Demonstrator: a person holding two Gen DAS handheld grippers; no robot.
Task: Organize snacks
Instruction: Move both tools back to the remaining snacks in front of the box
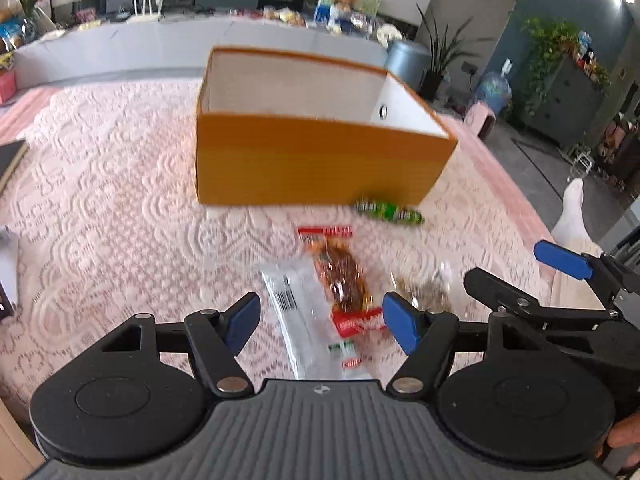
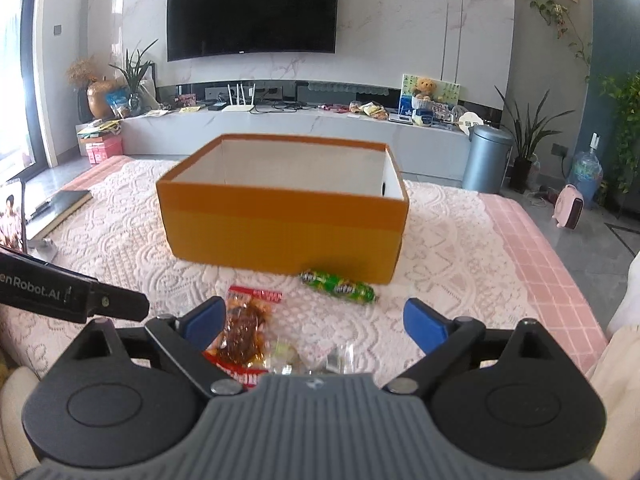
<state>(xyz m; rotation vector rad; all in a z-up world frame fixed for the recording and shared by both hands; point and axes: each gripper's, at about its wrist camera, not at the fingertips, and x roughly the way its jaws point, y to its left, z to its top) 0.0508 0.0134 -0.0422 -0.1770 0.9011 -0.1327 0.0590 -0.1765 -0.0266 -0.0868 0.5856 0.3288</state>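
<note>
Status: both tools empty. Your left tool has its jaws spread wide, nothing between the pads; it hovers over the snack pile. Your right tool is likewise wide open, gripping nothing, poised just above the same pile.

Snack locations, right wrist view:
- Orange box at 12 o'clock on the lace-covered table, lid off; interior as far as visible shows no snacks.
- Green candy roll at approx 1 o'clock, just beside the box's front wall.
- Red-ended pkt of brown snack at 11 o'clock, close to the left pad.
- Clear crinkly wrappers dead ahead at 12, partly hidden by the tool body.
- White barcode pkt, left wrist view only, at 12 o'clock between the pads, touching the red pkt.

Handling assessment: all items look light. Film pkts are soft, slippery, likely to slide or crumple; contents may crush, so close gently. Take the red pkt across its narrow width, mid-body, not by the flat sealed end. Green roll is stiffer, may roll away; pinch across its middle.

Progress: judged early; none visibly boxed.
</note>
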